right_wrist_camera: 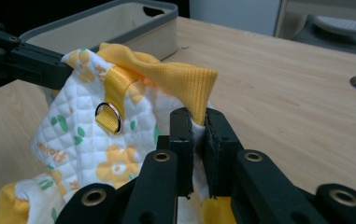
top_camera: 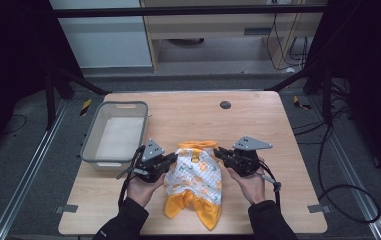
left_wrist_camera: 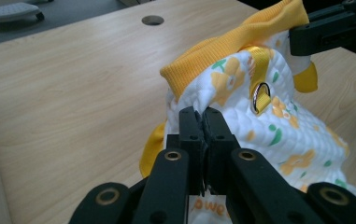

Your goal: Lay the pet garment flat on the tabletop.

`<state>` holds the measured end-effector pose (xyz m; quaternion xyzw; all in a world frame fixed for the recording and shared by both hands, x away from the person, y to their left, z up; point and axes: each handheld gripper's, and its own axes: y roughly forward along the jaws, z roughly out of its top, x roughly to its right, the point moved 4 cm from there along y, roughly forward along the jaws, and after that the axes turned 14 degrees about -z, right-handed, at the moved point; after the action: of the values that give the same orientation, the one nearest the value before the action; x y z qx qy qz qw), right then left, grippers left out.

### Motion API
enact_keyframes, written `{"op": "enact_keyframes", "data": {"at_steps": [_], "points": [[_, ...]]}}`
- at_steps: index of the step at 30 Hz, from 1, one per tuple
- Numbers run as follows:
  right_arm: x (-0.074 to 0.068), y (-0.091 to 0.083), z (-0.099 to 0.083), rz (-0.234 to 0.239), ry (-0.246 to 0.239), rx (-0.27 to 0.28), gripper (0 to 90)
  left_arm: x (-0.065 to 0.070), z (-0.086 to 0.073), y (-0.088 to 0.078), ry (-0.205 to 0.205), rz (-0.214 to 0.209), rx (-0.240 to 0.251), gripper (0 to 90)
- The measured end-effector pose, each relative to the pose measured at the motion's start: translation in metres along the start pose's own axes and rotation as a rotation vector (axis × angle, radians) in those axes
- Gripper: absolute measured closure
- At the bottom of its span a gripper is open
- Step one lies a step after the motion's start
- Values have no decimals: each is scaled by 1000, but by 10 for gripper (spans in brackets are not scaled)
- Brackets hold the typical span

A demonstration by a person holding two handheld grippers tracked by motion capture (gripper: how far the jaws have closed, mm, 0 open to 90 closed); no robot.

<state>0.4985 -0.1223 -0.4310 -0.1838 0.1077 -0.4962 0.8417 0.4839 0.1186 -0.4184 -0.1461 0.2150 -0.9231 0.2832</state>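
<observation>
My fingers on the left gripper (left_wrist_camera: 202,122) and right gripper (right_wrist_camera: 195,122) are clamped on opposite edges of the quilted garment (top_camera: 195,175) (yellow ribbed collar uppermost), mid-table beside the grey bin (top_camera: 92,135). I should lift evenly, keeping it taut.

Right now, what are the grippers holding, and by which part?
Both hold the quilted floral garment: the left gripper pinches its white quilted edge below the yellow ribbed collar, the right gripper its other side under that collar.

Wooden table (top_camera: 273,130) with grey basket (top_camera: 114,134) and quilted yellow-white garment (top_camera: 198,181).
</observation>
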Motion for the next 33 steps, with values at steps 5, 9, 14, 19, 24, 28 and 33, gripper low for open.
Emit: {"op": "enact_keyframes", "data": {"at_steps": [5,9,14,19,24,28,33], "points": [[2,4,9,-46,19,54,831,-4,13,1,7,32,32,880],[6,8,16,-89,42,94,831,-8,22,7,-1,56,73,880],[14,16,22,-134,78,130,830,-14,31,19,4,92,97,879],[23,28,24,-190,81,137,829,-25,36,36,-3,120,99,878],[32,44,26,-239,62,134,826,-41,42,53,-25,150,107,875],[41,59,27,-294,70,105,805,-53,47,66,-58,165,110,833],[55,67,34,-389,32,56,634,-67,50,67,-93,177,125,531]]}}
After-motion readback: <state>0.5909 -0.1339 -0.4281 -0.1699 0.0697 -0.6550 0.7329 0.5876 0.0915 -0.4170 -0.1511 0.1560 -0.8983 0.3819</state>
